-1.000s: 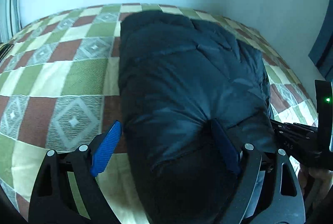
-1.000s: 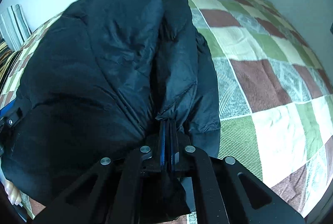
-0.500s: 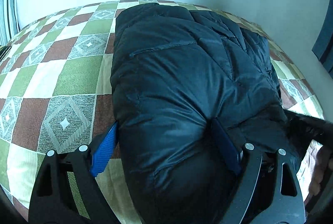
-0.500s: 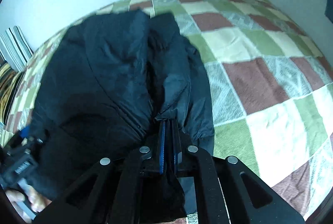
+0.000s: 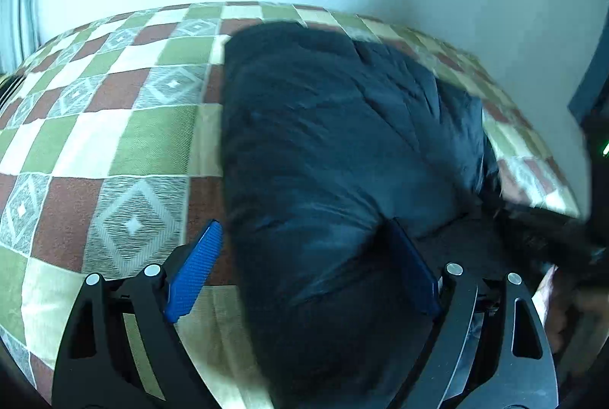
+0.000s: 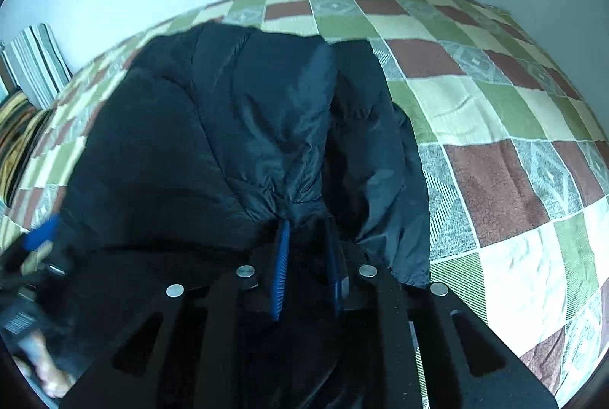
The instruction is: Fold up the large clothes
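Note:
A large black puffer jacket (image 5: 335,142) lies folded lengthwise on the checkered bedspread (image 5: 125,142). My left gripper (image 5: 304,245) is wide open with the jacket's near end bulging between its blue pads (image 5: 194,272); it does not pinch the fabric. In the right wrist view the jacket (image 6: 228,142) fills the middle. My right gripper (image 6: 306,241) has its jaws slightly apart, with a bunch of the jacket's fabric between the blue pads (image 6: 281,268). The right gripper also shows blurred at the right edge of the left wrist view (image 5: 552,237).
The bedspread (image 6: 495,142) in green, cream and brown squares stretches to a pale wall behind. A striped pillow (image 6: 36,62) stands at the far left. The left gripper's blue pad (image 6: 42,232) and a hand show at the left edge.
My right gripper's jaws, shut tight on the fabric earlier, have parted a little. Both views have shifted and the jacket has moved slightly. My left gripper stays wide open.

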The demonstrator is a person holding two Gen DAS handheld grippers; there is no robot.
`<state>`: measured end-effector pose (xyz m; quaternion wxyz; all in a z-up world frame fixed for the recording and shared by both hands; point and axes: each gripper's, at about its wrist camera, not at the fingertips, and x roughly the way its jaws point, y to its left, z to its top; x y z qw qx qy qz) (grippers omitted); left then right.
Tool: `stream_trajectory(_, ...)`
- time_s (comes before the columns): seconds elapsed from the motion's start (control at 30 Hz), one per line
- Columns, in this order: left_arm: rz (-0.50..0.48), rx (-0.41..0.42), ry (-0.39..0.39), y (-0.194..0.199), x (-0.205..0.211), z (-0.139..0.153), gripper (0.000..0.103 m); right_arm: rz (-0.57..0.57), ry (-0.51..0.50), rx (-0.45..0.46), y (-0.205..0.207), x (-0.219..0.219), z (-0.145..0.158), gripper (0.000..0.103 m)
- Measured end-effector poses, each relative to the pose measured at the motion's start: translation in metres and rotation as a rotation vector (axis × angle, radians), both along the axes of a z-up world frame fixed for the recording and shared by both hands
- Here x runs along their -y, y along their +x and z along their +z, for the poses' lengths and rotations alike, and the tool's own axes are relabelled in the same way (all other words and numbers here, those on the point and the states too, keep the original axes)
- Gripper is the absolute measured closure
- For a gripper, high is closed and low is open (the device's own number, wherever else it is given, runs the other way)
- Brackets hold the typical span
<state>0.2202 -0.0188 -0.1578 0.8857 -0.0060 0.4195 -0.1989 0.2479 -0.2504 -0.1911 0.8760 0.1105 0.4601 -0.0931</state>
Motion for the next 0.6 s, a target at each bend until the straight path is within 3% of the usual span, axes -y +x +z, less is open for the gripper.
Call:
stream_trajectory(0.1,0.051,0.018,-0.008,0.004,-0.012,0.004,0.016,0.002,-0.001,-0.013,0.002,0.002,-0.008,0.086)
stream_trajectory(0.23,0.042,-0.023,0.006,0.016,-0.01,-0.008,0.014,0.004,0.011,-0.017,0.005,0.006,-0.018,0.088)
stream_trajectory(0.4,0.022,-0.004,0.115,0.024,0.009,-0.022,0.013,-0.004,0.022,-0.01,0.008,0.007,-0.032,0.089)
stream_trajectory(0.5,0.024,-0.059,0.07,0.034,0.005,-0.026,0.013,-0.007,0.018,-0.007,0.009,0.006,-0.031,0.09)
stream_trajectory(0.6,0.012,-0.063,0.053,0.033,-0.001,-0.015,0.014,-0.007,0.022,0.013,0.005,0.006,-0.021,0.089)
